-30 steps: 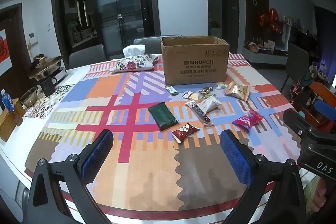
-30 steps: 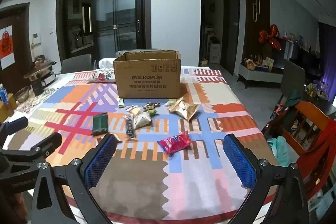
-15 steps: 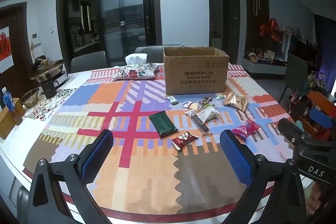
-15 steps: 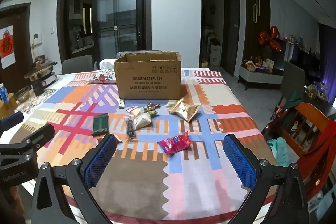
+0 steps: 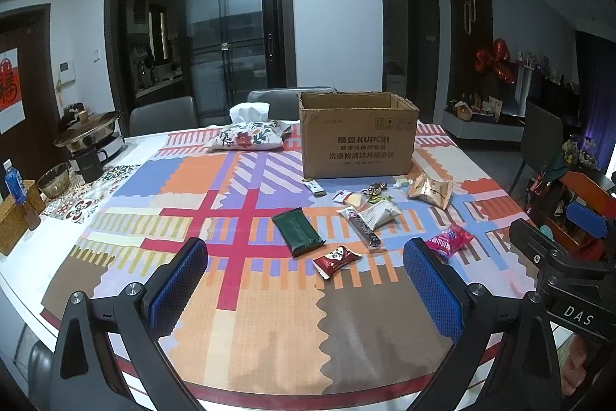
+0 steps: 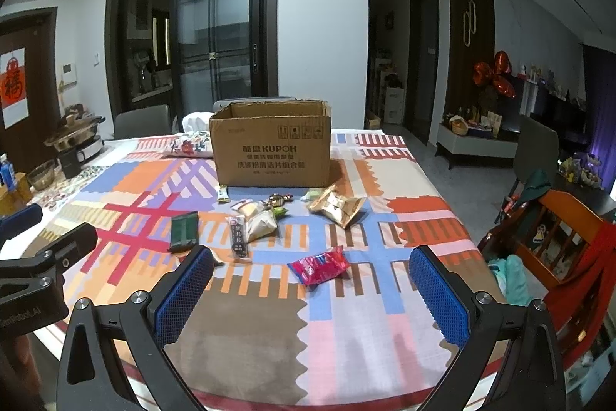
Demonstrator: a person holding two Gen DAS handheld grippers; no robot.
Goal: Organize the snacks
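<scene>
Both cameras sit a little higher than one second ago, so more of the room shows above the desk (image 5: 269,334); the snacks lie in the same places as before. Neither tool holds anything: the left gripper (image 5: 306,289) has its fingers (image 5: 179,286) spread wide over the near edge of the cloth, and the right gripper (image 6: 312,299) is spread wide in the same way.

All snacks are on the desk, in front of the cardboard box (image 5: 358,137), which stands open at the far side; none can be seen inside it from here. Nearest to the left gripper are the red-brown packet (image 5: 337,259) and the dark green packet (image 5: 297,232); the pink packet (image 6: 319,266) lies between the right fingers in that view, but well ahead of them; the gold bag (image 6: 338,205), the white bag (image 6: 261,224) and the long dark bar (image 6: 238,237) lie closer to the box, some touching each other.

I judge the work has hardly begun. The packets are flat and slippery, so fingers coming down steeply may push one along the cloth instead of catching it, or pinch the cloth too; in the crowded group near the box, a grasp may take two pieces together; both tools reaching toward the middle may also collide.
</scene>
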